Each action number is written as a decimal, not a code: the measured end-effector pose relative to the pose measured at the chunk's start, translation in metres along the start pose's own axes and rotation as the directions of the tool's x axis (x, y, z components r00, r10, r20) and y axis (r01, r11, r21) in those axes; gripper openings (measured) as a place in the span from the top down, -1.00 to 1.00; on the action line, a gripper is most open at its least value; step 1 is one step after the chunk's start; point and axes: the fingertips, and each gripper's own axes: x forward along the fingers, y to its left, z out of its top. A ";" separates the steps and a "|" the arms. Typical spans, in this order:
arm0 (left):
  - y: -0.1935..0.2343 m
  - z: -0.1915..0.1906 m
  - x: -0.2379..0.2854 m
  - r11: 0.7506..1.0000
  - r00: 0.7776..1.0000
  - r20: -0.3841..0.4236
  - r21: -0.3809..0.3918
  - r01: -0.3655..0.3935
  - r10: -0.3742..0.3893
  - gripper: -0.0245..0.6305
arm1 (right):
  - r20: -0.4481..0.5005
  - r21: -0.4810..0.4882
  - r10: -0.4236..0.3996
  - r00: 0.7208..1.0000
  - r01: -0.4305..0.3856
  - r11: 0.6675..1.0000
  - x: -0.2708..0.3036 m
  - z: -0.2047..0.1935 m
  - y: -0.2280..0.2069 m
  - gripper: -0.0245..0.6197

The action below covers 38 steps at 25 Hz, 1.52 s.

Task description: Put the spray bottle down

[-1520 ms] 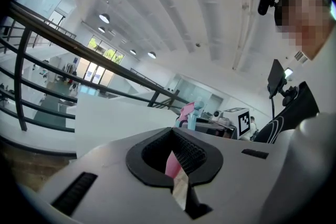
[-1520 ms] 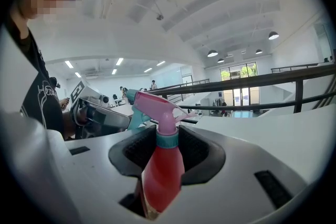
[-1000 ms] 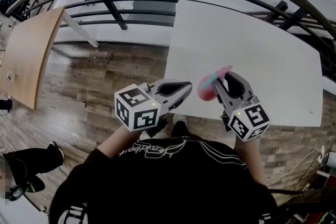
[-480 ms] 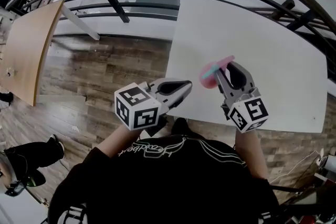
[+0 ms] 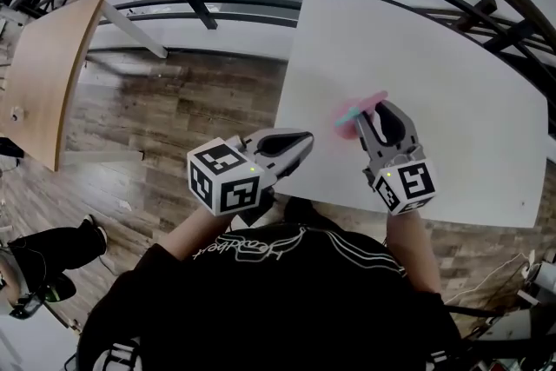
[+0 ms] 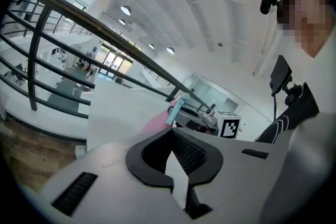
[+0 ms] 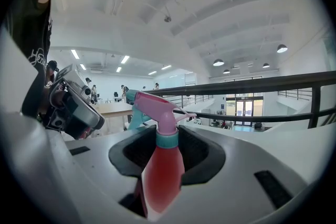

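— So, where would it go down?

— On the white table (image 5: 452, 56), I'd judge. It is the biggest thing in reach, and its near part lies under both tools.

— Which tool has the job?

— The right gripper (image 5: 372, 117). Its jaws are clamped on the spray bottle (image 7: 161, 165), one pad on each side of the red body. The left gripper (image 5: 300, 143) hangs by the table's near-left edge, jaws drawn together on nothing, well apart from the bottle (it looks like a bystander here).

— How does the bottle lie in the grip?

— Its long axis runs up between the jaws in the right gripper view, base toward the camera, with the teal collar (image 7: 169, 140) and the pink trigger head (image 7: 157, 105) rising clear of the pads. From the head view the pink top shows just past the jaw tips, on the side away from the person and a little to the left.

— Is the base on the table yet?

— I can't tell; no view shows the base. The move turns on bringing the base flat to the table under it before the jaws let go.

— Anything inside it?

— The body reads red. Liquid or tinted plastic, I can't say.
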 end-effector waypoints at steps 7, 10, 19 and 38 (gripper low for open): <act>0.004 -0.004 0.005 1.000 1.000 -0.001 -0.009 -0.010 0.010 0.90 | 0.003 -0.020 0.008 1.000 -0.008 1.000 0.000 -0.010 -0.002 0.51; 0.004 -0.003 0.006 1.000 1.000 0.001 -0.011 -0.011 0.011 0.90 | 0.004 -0.017 0.016 1.000 -0.016 1.000 0.000 -0.013 0.000 0.51; 0.011 -0.003 0.013 1.000 1.000 -0.002 -0.021 -0.014 0.014 0.90 | 0.013 -0.066 0.042 0.999 -0.041 0.997 0.003 -0.015 0.003 0.51; -0.006 -0.015 -0.003 1.000 1.000 -0.008 -0.002 0.011 -0.011 0.90 | -0.058 -0.089 -0.029 0.998 0.024 0.996 -0.016 -0.024 0.004 0.51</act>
